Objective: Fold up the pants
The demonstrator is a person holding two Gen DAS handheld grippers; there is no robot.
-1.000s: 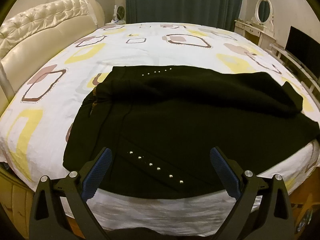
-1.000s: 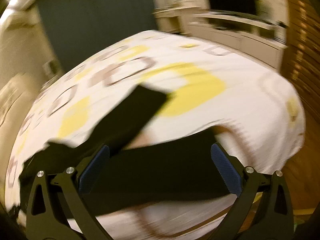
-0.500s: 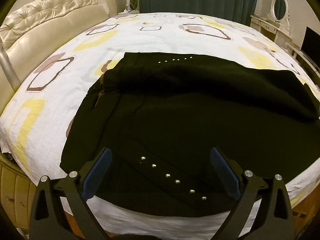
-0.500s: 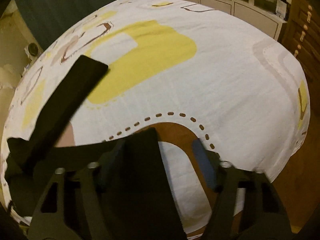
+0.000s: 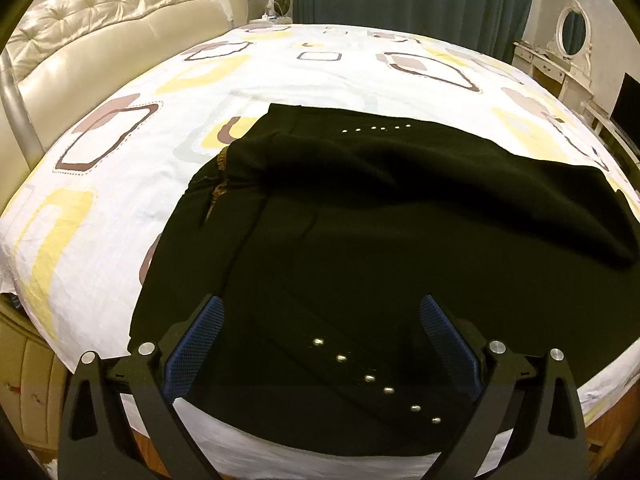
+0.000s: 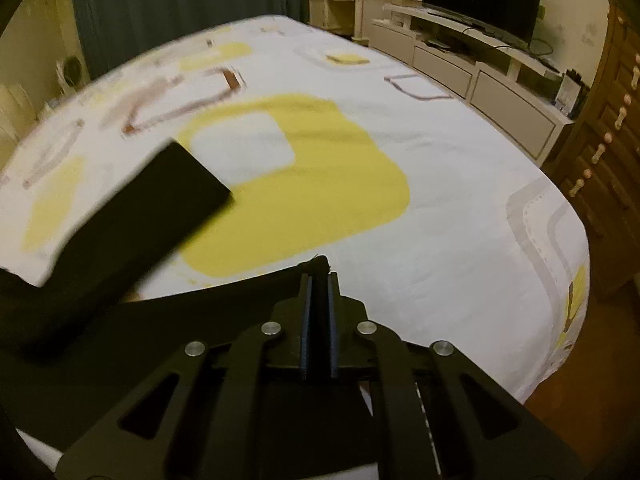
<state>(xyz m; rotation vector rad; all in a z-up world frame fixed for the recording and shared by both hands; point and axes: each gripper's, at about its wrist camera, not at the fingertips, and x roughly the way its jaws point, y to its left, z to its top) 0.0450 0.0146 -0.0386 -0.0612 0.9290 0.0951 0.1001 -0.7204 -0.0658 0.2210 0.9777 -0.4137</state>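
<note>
Black pants lie spread across the patterned bed. Their waist end is towards me in the left wrist view, with a row of silver studs near the front edge. My left gripper hovers open just above that studded part, with cloth below the fingers and nothing pinched. In the right wrist view, my right gripper is shut on the hem end of the near pant leg, black cloth squeezed between the blue pads. The other leg stretches away to the left over a yellow patch.
The bed sheet is white with yellow and brown shapes. A cream tufted headboard stands at the left. A TV stand and a wooden dresser lie to the right of the bed. The bed's edge and the wooden floor are close by.
My right gripper dropped to the near leg's end and closed from wide open onto the cloth. My left gripper drew nearer to the studded waist and stayed open.
</note>
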